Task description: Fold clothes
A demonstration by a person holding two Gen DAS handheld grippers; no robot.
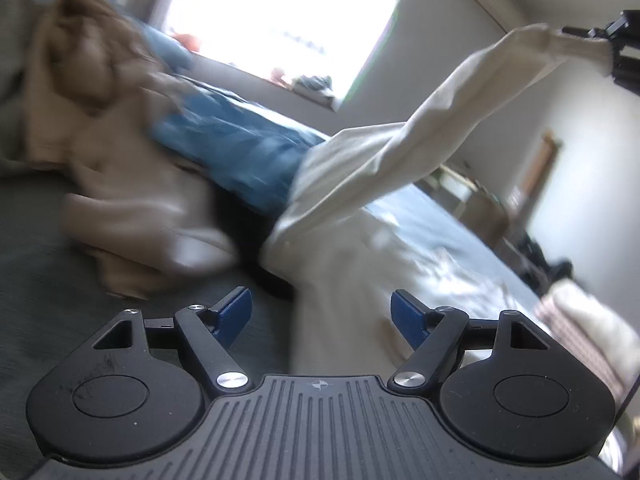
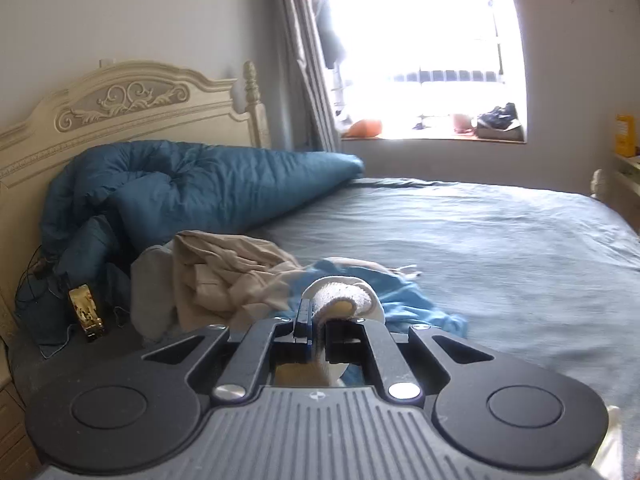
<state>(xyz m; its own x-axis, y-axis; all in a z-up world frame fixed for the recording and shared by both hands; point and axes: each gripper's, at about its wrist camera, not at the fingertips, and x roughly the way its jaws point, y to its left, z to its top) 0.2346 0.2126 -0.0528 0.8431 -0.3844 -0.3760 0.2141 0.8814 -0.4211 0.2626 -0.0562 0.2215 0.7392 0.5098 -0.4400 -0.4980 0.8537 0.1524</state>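
1. Right gripper [image 2: 318, 322]: the jaws are pressed together on the ribbed cuff of a cream garment [image 1: 360, 168]. The pinched fabric bulges out past the fingertips in the right wrist view. Judgement: the grip sits on a cuff because it is a firm, thick edge that gives a sure hold for drawing one item clear of the rest.

2. Cream garment: in the left wrist view it runs as a taut band from the bed [image 2: 500, 240] up to the right gripper, which appears at the top right corner of that view. The lower part still lies on the bed, against the clothes pile. Judgement: it is held raised so that its weight straightens it and it separates from the pile before being laid flat.

3. Left gripper [image 1: 322, 312]: the jaws are spread wide with nothing between the blue pads. It hovers low over the bed, just beside the lower part of the cream garment. Judgement: it is placed there to take a second hold on the garment, so that two grips can stretch it out; this is not yet done.

4. Clothes pile [image 2: 224, 276]: a tan garment [image 1: 100, 92] and a light blue garment [image 1: 240, 152] lie crumpled together toward the headboard end of the bed, unfolded. The left wrist view is blurred here, so details are uncertain.

5. Rolled blue duvet [image 2: 192, 188]: pushed against the headboard [image 2: 120, 116]. Judgement: this leaves the far half of the bed free as a folding area.

6. Progress: early; no folded item is visible.
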